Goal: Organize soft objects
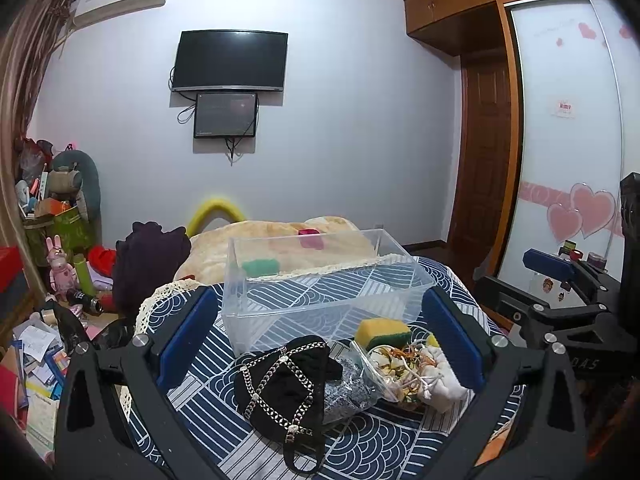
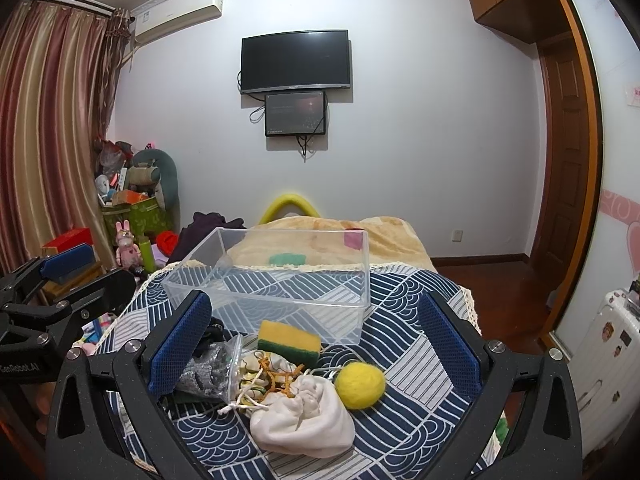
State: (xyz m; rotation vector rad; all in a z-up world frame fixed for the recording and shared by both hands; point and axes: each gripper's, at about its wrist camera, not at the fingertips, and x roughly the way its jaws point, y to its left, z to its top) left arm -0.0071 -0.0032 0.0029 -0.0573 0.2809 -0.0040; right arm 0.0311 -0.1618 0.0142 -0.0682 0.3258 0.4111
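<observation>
Black knitted pouch with silver chain [image 1: 286, 384] nearest the left edge of the blue-and-white patterned cloth [image 2: 404, 432]; then clear zip bag [image 2: 216, 372], yellow-green sponge [image 2: 289, 341], white drawstring bag [image 2: 304, 420], yellow felt ball [image 2: 360, 385]. Behind, clear plastic box [image 2: 280, 280]. Left gripper [image 1: 320, 340] and right gripper [image 2: 316, 344] spread wide, holding nothing.

The left black plastic two-finger gripper [image 1: 320, 336] carries blue textured rectangular pads [image 1: 188, 336] on angular arms with triangular cut-outs, fastened by round silver screws [image 1: 141, 340]. The right black plastic two-finger gripper [image 2: 316, 346] matches it, with blue mesh-textured pads [image 2: 450, 344]. White lettering [image 2: 20, 368] marks the left gripper's body at the right-wrist frame's left edge.
</observation>
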